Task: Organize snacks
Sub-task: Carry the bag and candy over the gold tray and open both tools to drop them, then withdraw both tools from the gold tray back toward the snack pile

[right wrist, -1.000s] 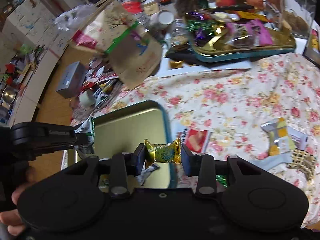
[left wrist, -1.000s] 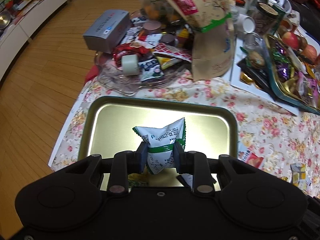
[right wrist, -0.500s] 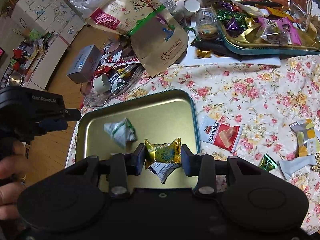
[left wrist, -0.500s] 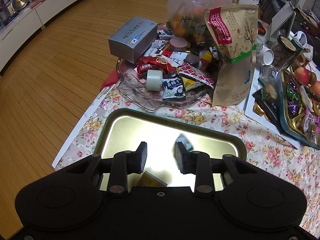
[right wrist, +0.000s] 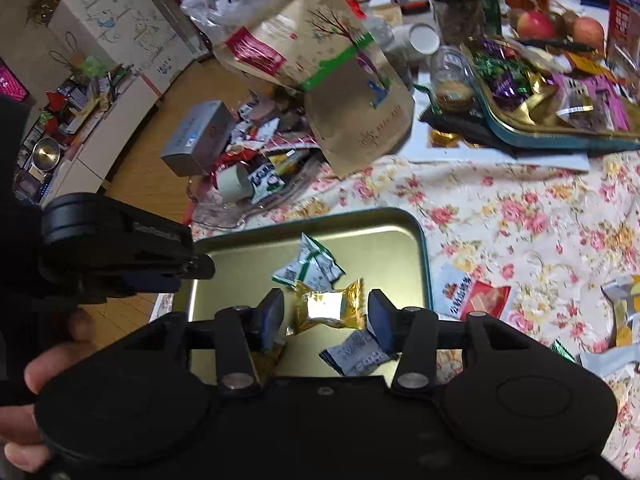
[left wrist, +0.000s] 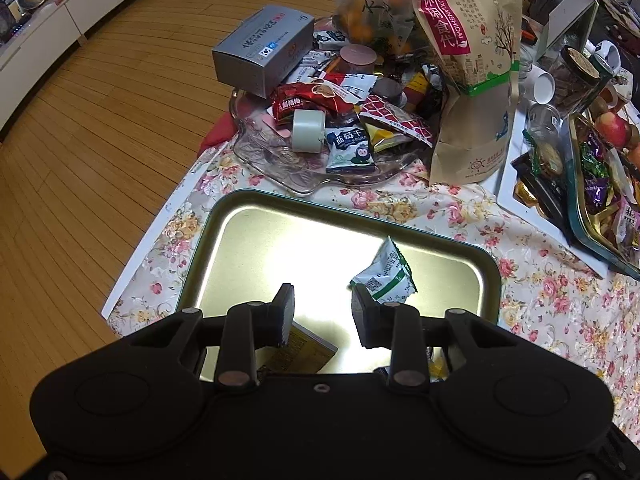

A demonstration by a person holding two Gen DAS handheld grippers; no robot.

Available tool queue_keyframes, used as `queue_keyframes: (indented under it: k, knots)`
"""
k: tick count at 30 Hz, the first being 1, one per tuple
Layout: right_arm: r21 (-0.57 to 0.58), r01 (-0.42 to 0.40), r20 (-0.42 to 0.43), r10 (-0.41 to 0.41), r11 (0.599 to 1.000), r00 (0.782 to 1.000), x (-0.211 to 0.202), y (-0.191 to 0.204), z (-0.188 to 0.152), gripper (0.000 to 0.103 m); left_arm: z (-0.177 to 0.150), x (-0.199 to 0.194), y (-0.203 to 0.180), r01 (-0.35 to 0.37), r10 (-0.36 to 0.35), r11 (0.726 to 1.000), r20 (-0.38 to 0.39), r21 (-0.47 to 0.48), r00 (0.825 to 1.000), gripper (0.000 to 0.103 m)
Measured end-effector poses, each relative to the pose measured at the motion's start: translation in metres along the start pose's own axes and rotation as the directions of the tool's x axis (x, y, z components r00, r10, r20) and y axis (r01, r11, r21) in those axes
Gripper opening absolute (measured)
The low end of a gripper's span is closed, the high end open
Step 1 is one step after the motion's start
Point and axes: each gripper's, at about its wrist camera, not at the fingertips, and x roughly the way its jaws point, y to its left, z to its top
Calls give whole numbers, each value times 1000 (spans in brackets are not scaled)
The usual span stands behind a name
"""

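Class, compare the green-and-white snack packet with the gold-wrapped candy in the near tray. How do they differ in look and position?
Colour: the green-and-white packet is white with a green stripe and dark print; the gold-wrapped candy is shiny gold foil.
Shape: the packet is a puffed pillow pouch; the candy has twisted, flared ends.
Position: the packet lies farther into the tray; the candy sits between the open fingers of the right gripper, touching neither.
Shared: both are small wrapped snacks inside the same gold tray.

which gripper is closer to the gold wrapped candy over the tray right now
Right. The right gripper has the gold candy between its open fingers, above the tray. The left gripper sits off at the tray's left edge, farther away, with the white-and-green packet between it and the candy.
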Motion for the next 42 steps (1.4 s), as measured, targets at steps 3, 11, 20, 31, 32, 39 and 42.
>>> queue_keyframes:
  k: [3,11,20,31,32,39,42]
  knots:
    - [-58,13,28,-12,998,1000,-3,9,-2,58,0,1,0,-1,1,1000,-2,-2,1000,42]
    - [-152,97,47,-90,984,995,1,20,-6,58,-1,-3,-4,-7,6,1000,18,17,1000,42]
    - [-94,135,40,-132,986,990,7,9,-7,56,-5,-4,-11,-10,8,999,32,46,999,42]
    - [-149,418,261,-372,896,891,3,12,-8,49,-10,-4,-23,-16,13,996,38,87,999,42]
    - [-144,427,260,-382,893,887,4,11,-7,49,-10,-5,-24,-15,11,996,39,89,999,42]
    - [-102,376,171,-356,921,919,8,-1,2,49,-12,-9,-32,-13,7,994,53,105,999,42]
    - [-115,356,142,-340,927,930,10,-3,0,39,-13,-11,-37,-3,-3,994,51,112,999,42]
